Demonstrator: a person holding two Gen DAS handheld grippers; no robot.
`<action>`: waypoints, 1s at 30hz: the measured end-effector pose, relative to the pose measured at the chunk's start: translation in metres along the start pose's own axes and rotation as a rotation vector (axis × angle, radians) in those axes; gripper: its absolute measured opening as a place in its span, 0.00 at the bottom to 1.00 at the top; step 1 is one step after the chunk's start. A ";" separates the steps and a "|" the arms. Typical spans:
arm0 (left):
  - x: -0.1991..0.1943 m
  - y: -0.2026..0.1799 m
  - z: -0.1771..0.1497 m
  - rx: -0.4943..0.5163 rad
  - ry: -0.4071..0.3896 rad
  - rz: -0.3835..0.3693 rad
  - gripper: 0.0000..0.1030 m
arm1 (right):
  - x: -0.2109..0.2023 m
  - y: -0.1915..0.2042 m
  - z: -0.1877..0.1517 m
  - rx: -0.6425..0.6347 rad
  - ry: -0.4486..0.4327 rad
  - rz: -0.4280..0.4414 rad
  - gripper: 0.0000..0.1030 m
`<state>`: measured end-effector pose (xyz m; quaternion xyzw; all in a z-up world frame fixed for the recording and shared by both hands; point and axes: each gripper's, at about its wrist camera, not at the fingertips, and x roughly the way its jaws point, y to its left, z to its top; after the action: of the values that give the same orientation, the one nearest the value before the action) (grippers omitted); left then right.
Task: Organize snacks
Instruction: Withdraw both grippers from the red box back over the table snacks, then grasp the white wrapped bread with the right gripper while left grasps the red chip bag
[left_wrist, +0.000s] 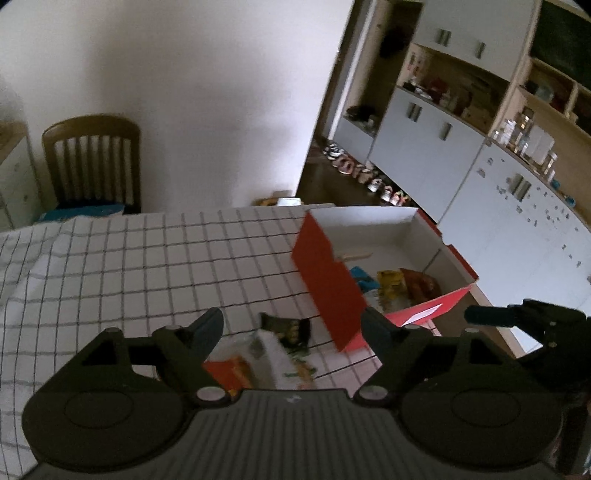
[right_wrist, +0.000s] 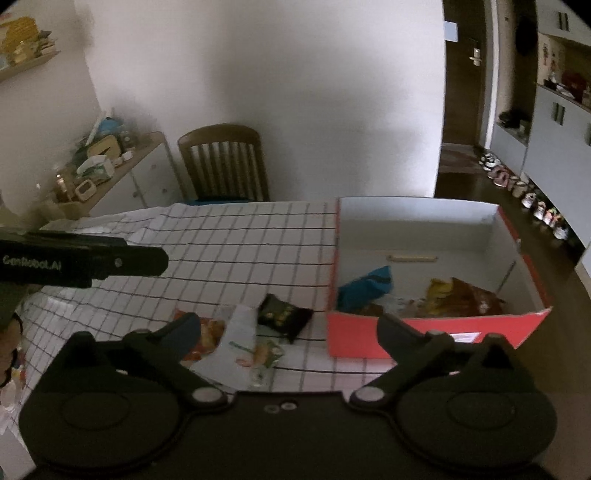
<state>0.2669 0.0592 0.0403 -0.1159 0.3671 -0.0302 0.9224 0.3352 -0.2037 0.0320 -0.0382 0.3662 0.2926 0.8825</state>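
Note:
A red box (right_wrist: 402, 338) with a white inside stands on the checked tablecloth at the right; it also shows in the left wrist view (left_wrist: 327, 284). Inside lie a blue packet (right_wrist: 365, 286), a yellow packet (right_wrist: 441, 290) and a brown packet (right_wrist: 476, 299). On the cloth left of the box lie a black snack packet (right_wrist: 282, 314), a white packet (right_wrist: 242, 338) and an orange-red packet (right_wrist: 208, 334). My left gripper (left_wrist: 291, 326) is open and empty above these loose packets. My right gripper (right_wrist: 288, 326) is open and empty, hovering before the packets and the box.
A wooden chair (right_wrist: 225, 162) stands behind the table against the white wall. A cluttered sideboard (right_wrist: 110, 173) is at the left. Cabinets and shelves (left_wrist: 480, 155) line the right, with shoes on the floor. The checked tablecloth (right_wrist: 236, 243) stretches back behind the packets.

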 end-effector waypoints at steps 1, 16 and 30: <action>-0.002 0.005 -0.004 -0.010 -0.003 0.001 0.85 | 0.002 0.004 -0.001 -0.003 0.004 0.004 1.00; 0.013 0.059 -0.058 -0.069 0.007 0.080 0.98 | 0.037 0.024 -0.015 0.081 0.093 0.032 1.00; 0.056 0.069 -0.078 0.210 0.152 -0.023 0.98 | 0.083 0.023 -0.008 0.143 0.185 -0.015 0.99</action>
<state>0.2529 0.1033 -0.0684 -0.0202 0.4294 -0.0878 0.8986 0.3638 -0.1464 -0.0258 -0.0049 0.4658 0.2546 0.8475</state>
